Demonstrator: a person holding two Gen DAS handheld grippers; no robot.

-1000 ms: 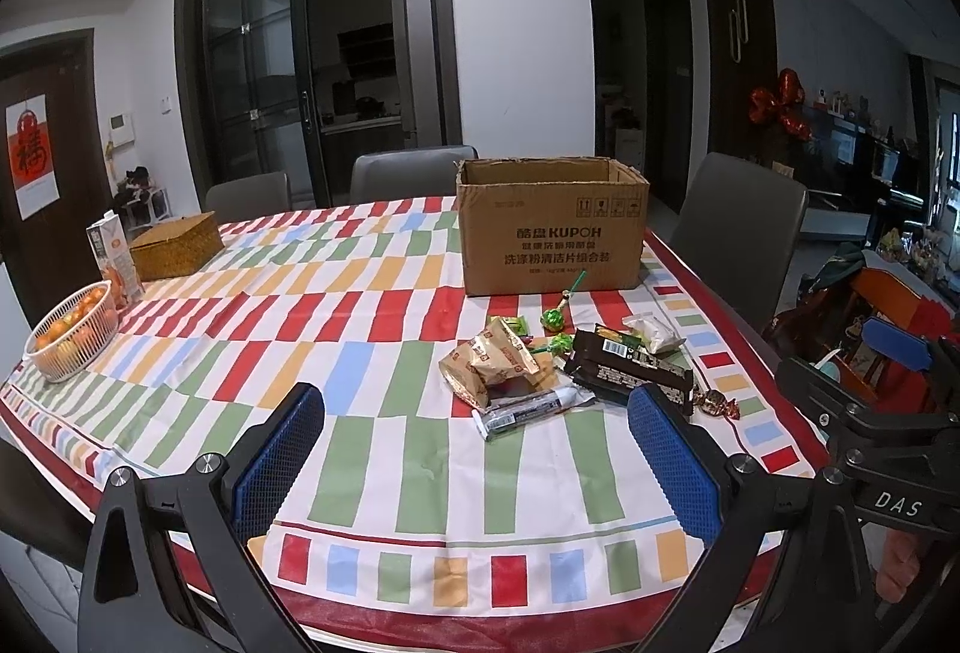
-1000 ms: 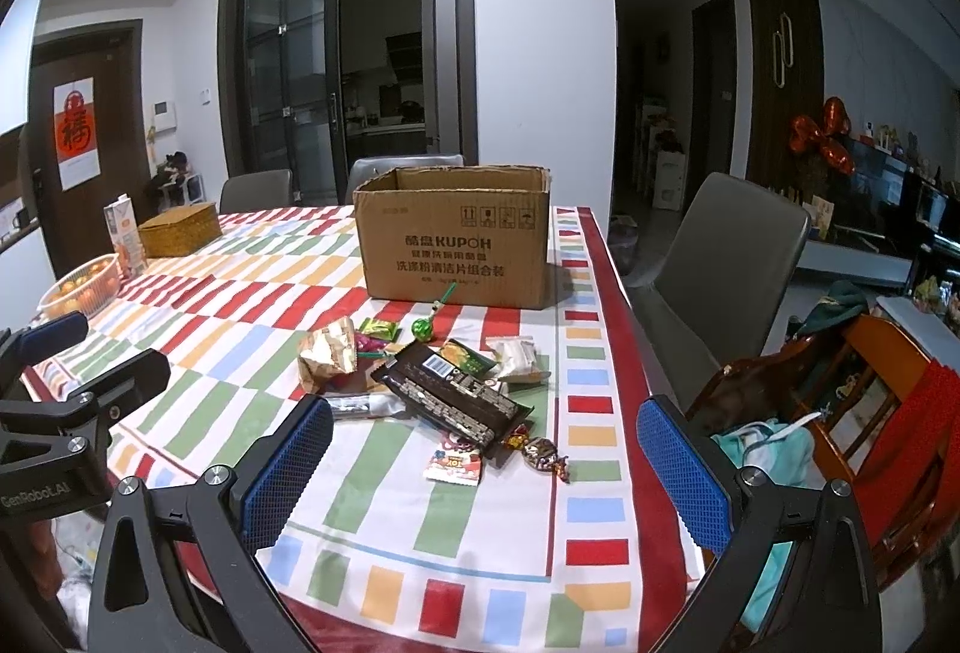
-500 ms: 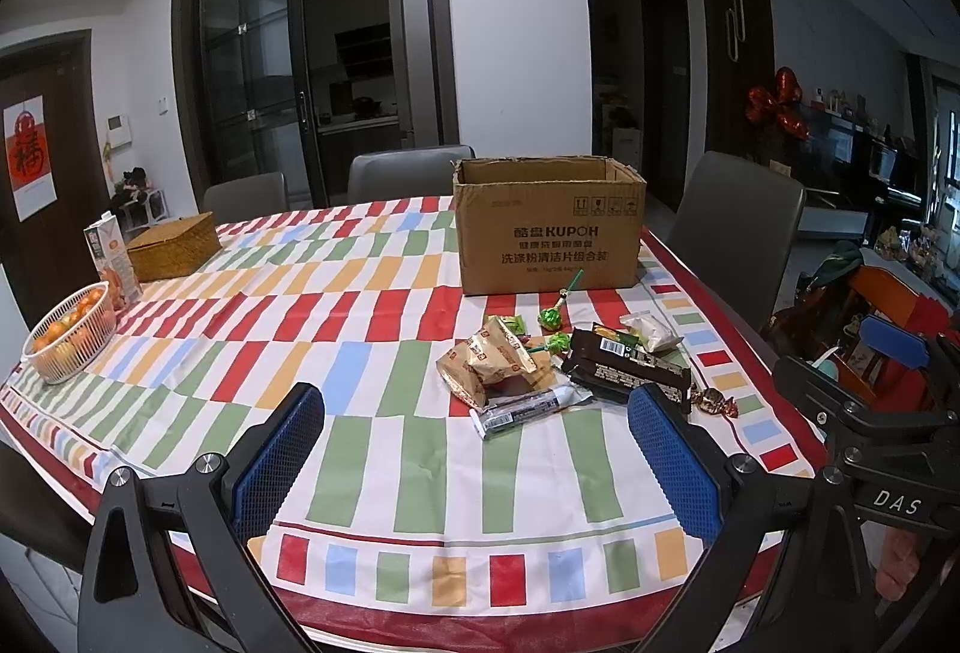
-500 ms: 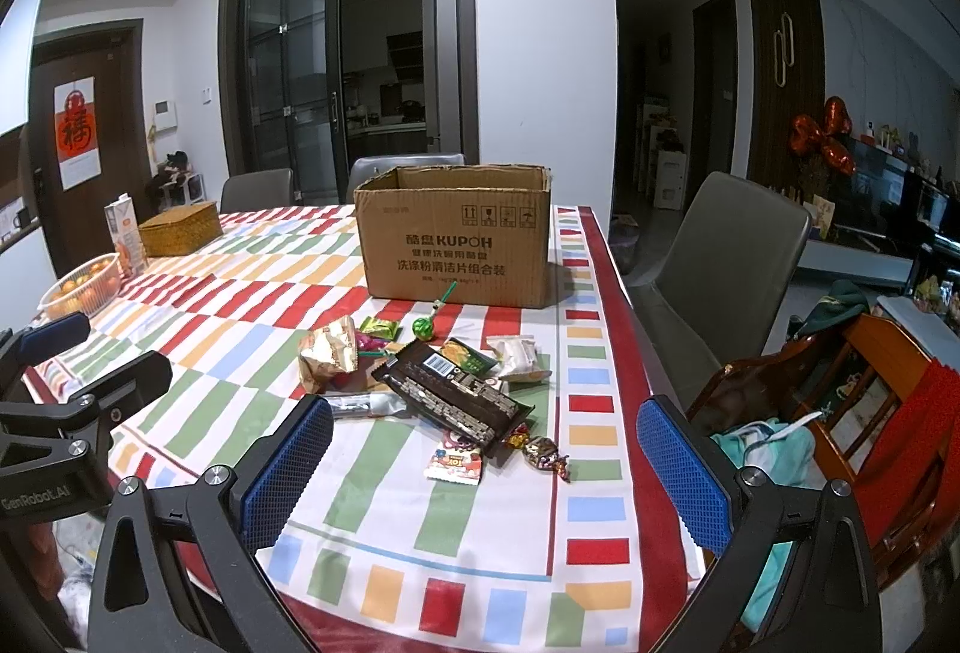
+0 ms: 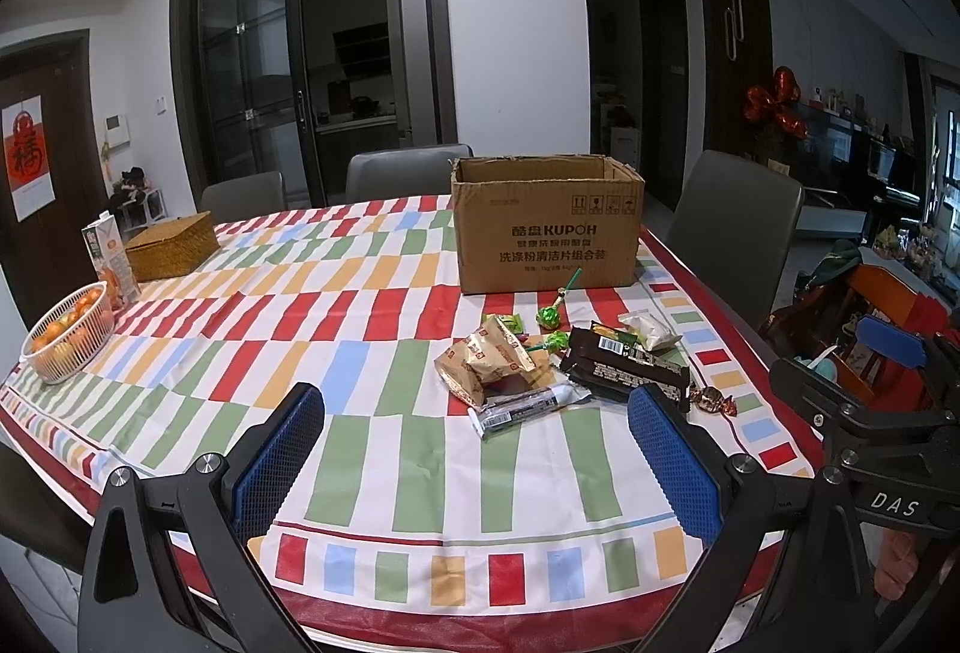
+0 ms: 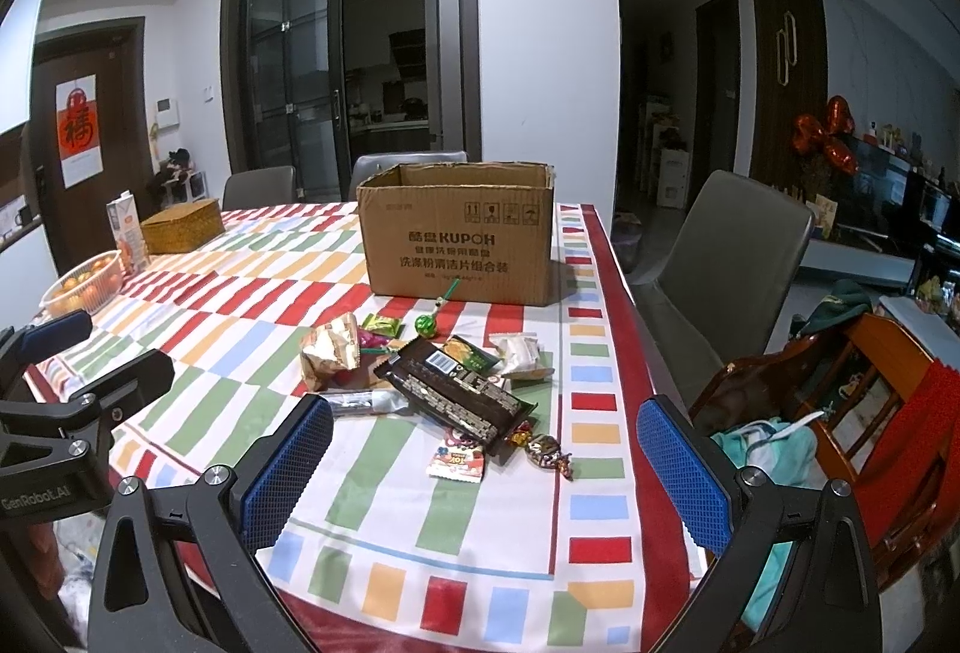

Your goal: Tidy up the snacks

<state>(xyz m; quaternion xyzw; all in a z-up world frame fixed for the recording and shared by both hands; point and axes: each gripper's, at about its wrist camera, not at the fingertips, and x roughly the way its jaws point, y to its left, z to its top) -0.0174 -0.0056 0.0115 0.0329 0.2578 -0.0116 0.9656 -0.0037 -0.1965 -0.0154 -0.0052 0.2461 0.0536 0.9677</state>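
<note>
Two black handheld grippers

Left gripper (image 5: 474, 449) and right gripper (image 6: 485, 458): blue mesh-textured pads (image 5: 282, 449), silver screws, white lettering on the bodies.

Striped multicolour tablecloth (image 5: 384, 305), brown cardboard box (image 5: 543, 233)

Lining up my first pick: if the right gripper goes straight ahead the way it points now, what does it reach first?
Probably the small red-and-white snack packet, nearest between the open right gripper fingers, with the long dark snack bar just behind; depth is uncertain, and it may pass above them.

Cardboard box (image 5: 546, 227), frame centre: "KUPOH" printed on its front. Right gripper (image 5: 888, 497) body, lower right: "DAS". Left gripper (image 6: 36, 497) body, lower left: "GenRobot.AI"
</note>
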